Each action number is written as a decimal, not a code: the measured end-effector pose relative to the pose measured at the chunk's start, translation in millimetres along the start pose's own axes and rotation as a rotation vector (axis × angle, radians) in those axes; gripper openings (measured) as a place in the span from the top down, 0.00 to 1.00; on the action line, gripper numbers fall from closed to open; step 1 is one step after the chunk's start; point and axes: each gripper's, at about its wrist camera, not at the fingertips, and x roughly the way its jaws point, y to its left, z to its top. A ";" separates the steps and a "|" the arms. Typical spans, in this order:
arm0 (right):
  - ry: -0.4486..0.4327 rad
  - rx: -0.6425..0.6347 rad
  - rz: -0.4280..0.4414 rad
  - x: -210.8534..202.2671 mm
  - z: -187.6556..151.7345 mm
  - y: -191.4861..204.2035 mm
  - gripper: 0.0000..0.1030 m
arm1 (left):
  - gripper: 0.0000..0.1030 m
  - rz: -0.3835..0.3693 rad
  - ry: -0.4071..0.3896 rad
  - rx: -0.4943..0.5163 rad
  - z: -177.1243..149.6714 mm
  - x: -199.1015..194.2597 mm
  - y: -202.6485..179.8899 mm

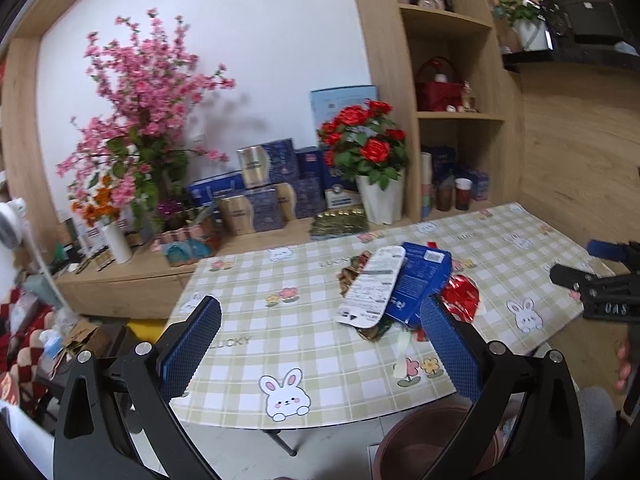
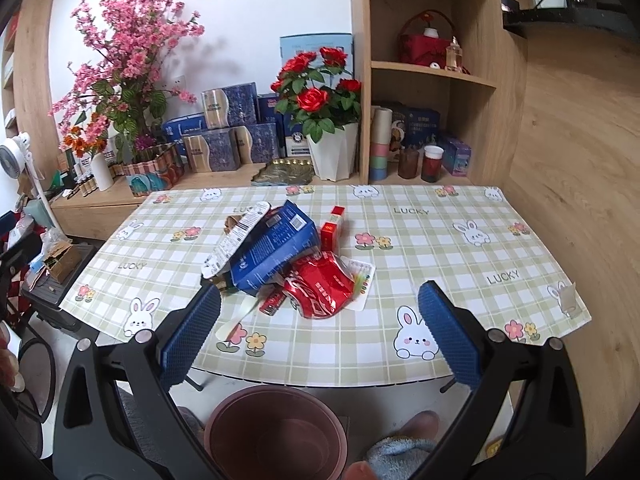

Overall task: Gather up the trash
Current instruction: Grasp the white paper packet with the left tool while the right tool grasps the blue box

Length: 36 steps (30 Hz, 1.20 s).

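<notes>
Blue flattened cardboard carton (image 2: 272, 252), long axis slanting away, lay just ahead of parted right gripper (image 2: 320, 336); left gripper (image 1: 320, 344) likewise parted, empty.

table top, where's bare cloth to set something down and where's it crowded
The tablecloth lies bare across its right part, from the wooden wall to the small red box, and on the left edge strip past the white wrapper. The middle is crowded: blue carton, red foil bag.

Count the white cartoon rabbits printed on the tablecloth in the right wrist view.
7. Near edge: left, right. Far edge: left, middle, right corner. Left side. Right side. The trash pile may hide more.
</notes>
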 end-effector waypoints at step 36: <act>0.167 0.152 0.069 163.1 -41.0 -57.5 0.05 | 0.62 -0.232 0.326 0.219 -12.2 339.7 -80.2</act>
